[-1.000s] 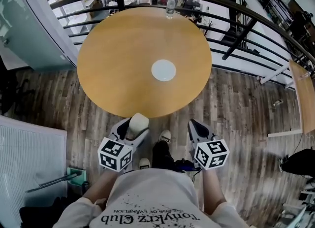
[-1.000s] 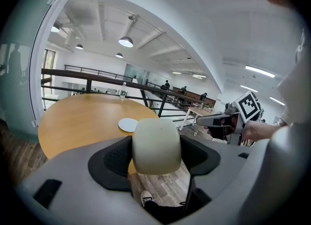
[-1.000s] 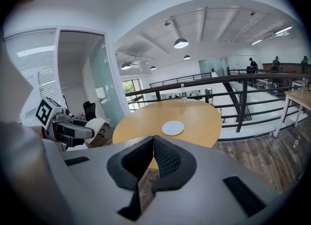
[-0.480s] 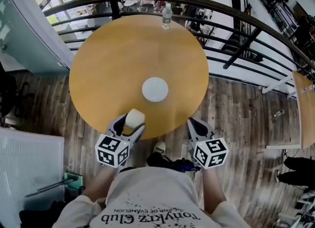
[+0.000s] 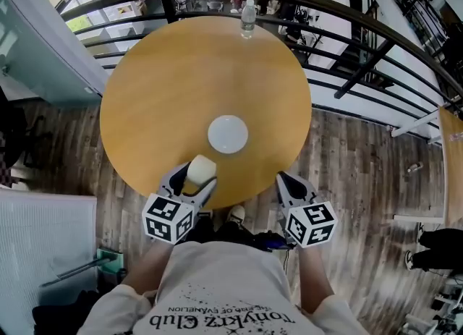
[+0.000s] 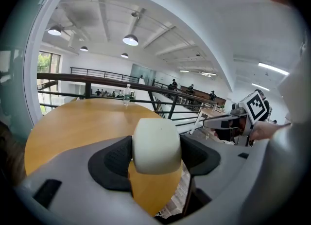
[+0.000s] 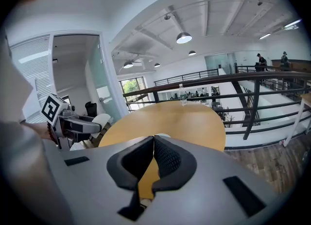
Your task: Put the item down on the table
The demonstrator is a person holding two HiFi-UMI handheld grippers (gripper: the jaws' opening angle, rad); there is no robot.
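A round wooden table (image 5: 166,87) stands on plank floor (image 5: 362,160) inside a curved railing (image 5: 376,30), with 1 plate (image 5: 228,134) at its centre. Over its near edge the left gripper (image 5: 194,180) clamps the white item (image 5: 202,167). The right gripper (image 5: 284,179) is just off that edge, jaws pressed together and empty.

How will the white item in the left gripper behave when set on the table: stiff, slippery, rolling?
The white rounded item looks smooth, so it may slip in the left gripper. It shows no dent between the pressing jaws: probably stiff. Its rounded sides suggest it could roll on the table if laid sideways.
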